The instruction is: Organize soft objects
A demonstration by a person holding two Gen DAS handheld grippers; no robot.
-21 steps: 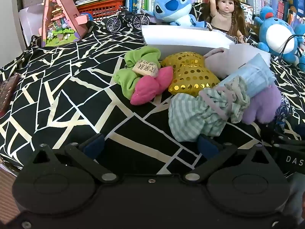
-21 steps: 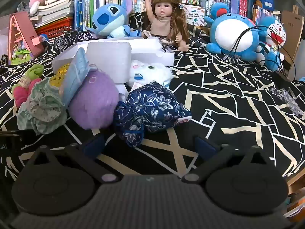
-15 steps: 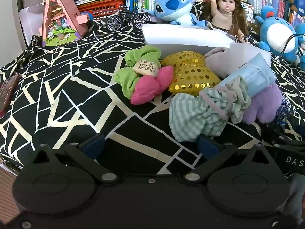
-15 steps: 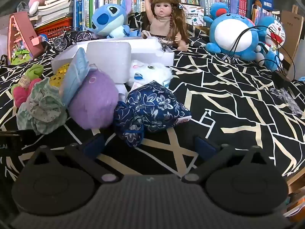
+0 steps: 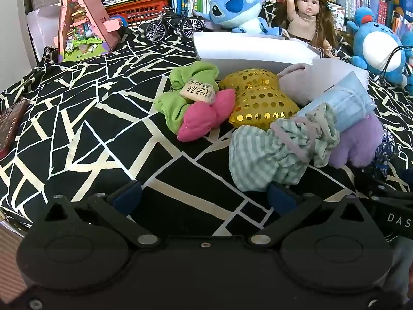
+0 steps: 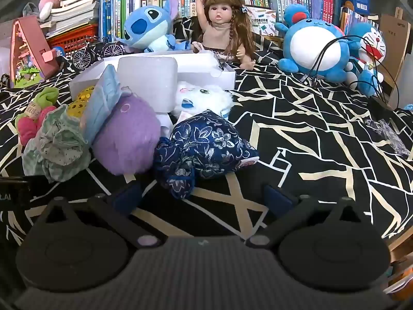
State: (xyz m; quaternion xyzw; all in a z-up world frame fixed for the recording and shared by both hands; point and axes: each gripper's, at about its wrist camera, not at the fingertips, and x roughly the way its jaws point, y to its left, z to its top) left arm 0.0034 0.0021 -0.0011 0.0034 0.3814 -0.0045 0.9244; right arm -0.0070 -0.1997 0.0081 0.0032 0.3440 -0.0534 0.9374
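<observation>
Left gripper (image 5: 204, 196) angled down over the cloth (image 5: 77, 118), jaws spread wide, empty, striped bundle (image 5: 273, 155) just beyond its right finger, right gripper (image 6: 202, 196) angled down, spread, empty, blue pouch (image 6: 206, 144) near, soft pile before white box (image 6: 201, 64)

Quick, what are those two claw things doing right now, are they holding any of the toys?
Left gripper: jaws wide open, holding nothing.
Right gripper: jaws wide open, holding nothing.
</observation>
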